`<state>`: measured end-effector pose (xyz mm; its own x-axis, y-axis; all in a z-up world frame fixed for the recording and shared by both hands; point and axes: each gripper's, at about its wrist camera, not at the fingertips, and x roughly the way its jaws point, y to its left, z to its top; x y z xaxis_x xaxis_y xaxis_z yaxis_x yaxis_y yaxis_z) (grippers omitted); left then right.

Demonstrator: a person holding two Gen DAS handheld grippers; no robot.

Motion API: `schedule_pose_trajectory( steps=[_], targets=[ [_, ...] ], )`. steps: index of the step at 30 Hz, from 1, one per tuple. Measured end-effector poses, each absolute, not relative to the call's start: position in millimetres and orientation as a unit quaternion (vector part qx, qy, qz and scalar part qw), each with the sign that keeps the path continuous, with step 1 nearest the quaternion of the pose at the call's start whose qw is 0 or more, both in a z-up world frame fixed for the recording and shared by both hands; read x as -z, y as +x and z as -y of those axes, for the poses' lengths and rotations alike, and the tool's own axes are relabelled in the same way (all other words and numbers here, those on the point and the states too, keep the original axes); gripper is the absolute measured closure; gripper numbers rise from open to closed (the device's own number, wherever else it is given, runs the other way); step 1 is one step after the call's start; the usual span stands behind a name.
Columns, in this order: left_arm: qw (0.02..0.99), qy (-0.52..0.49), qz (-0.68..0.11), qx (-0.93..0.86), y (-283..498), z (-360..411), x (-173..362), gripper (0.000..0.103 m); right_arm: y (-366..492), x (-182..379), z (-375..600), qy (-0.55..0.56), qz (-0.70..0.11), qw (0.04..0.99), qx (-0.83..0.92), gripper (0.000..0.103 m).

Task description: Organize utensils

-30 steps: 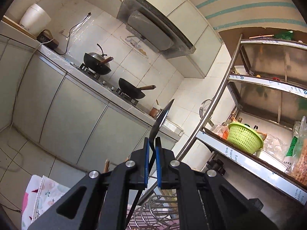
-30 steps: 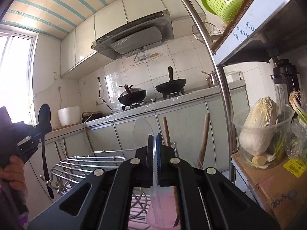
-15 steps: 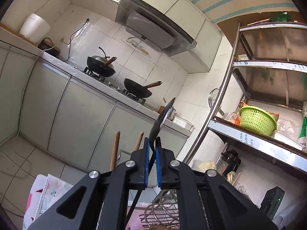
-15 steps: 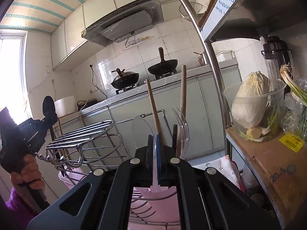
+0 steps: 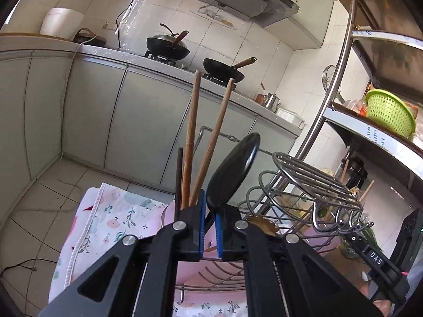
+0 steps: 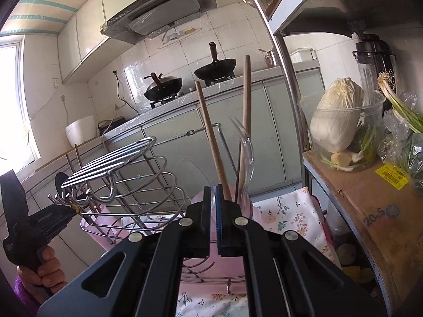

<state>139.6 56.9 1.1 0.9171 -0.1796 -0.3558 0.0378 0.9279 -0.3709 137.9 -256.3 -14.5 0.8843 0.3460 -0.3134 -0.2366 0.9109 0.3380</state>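
Black plastic filled my left view: the left tool [image 5: 208, 227] had its blue pads pinched on the neck of a black spoon [image 5: 232, 171], bowl up and tilted to the right, long axis running up and away from the jaws. Just to its left, close beyond the pads, stood the wooden handles [image 5: 191, 142] already upright in the pink holder [image 5: 169, 208] at the near end of the wire rack [image 5: 312, 185] — so I judged the spoon's slot lay slightly left and down from my left tool, the nearer of the two to that side.

My right tool [image 6: 213, 216] was closed narrow on a clear plastic utensil [image 6: 208, 200], hard to make out between the pads; another clear spoon [image 6: 246, 158] stood in the holder just beyond, beside the wooden handles. The rack sat on a floral cloth [image 6: 290, 211] over the table — its edges I could not see.
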Motion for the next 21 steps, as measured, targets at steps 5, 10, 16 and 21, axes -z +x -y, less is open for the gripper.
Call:
schedule_pose_trajectory(
  steps=[5,10,16,21],
  targets=[
    [0.965,-0.137,-0.221,0.029,136.0,-42.2,-3.3,0.096,134.0,7.5,249.9,0.129,-0.210,0.958,-0.148,0.099],
    [0.965,-0.126,-0.229,0.019,129.1,-35.2,-8.5,0.080,132.7,9.6,247.5,0.127,-0.247,0.947,-0.164,0.092],
    [0.964,-0.113,-0.239,-0.001,119.4,-32.3,-13.2,0.076,116.1,4.0,243.0,0.109,-0.248,0.948,-0.168,0.064],
    [0.962,-0.111,-0.251,-0.006,107.9,-30.2,-14.9,0.068,100.3,4.9,242.1,0.103,-0.252,0.948,-0.163,0.064]
  ],
)
